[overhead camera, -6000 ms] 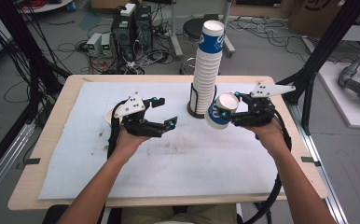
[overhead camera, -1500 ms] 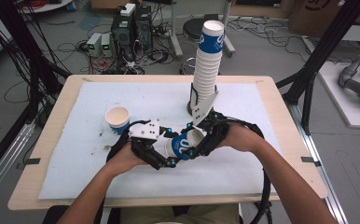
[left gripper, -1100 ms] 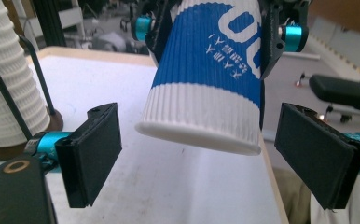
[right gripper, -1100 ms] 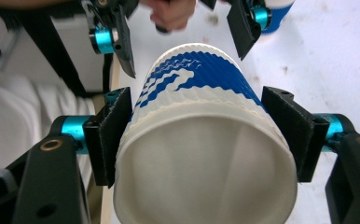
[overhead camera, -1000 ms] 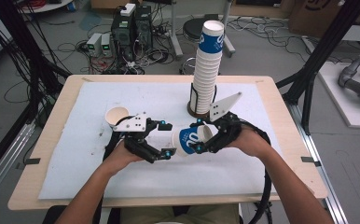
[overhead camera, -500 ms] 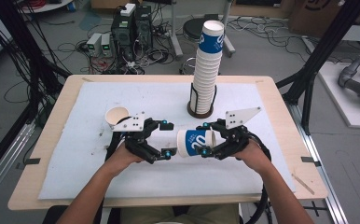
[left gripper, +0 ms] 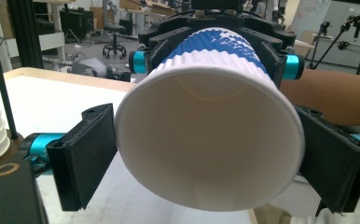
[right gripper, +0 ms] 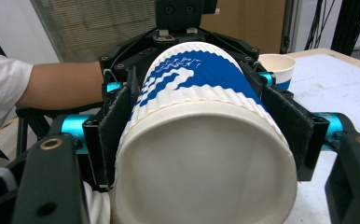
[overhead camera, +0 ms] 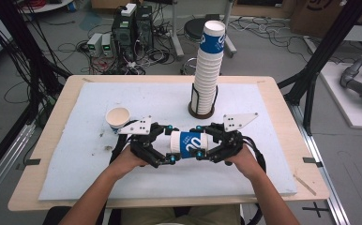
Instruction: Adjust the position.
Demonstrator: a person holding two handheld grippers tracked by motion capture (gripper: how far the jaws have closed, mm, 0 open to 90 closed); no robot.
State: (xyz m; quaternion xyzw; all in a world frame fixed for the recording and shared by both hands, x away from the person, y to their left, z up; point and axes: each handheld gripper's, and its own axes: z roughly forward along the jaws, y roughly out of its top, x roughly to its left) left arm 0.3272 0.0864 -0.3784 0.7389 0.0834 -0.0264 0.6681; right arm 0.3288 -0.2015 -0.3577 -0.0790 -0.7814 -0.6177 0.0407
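1. Lying sideways above the white mat [overhead camera: 263,154], near the cup stack [overhead camera: 207,70]: blue-and-white cup [overhead camera: 188,144].
2. Clenching the cup's base end: right gripper [overhead camera: 206,145].
3. Having just been opening, flanking the rim, grip uncertain: left gripper [overhead camera: 167,145].

This is a lab or research workshop. A wooden table [overhead camera: 282,122] topped with a white foam sheet stands on a grey concrete floor [overhead camera: 338,154], framed by black metal posts [overhead camera: 327,51] at left and right. On the floor beyond the table's far edge stand computer boxes [overhead camera: 132,23] amid tangled cables [overhead camera: 71,44]. A grey robot arm [overhead camera: 359,84] lies on a white board at the far right. The left gripper view shows a stool [left gripper: 114,39], camera tripods [left gripper: 355,32] and cluttered benches further off; tape marks [overhead camera: 316,208] dot the floor.
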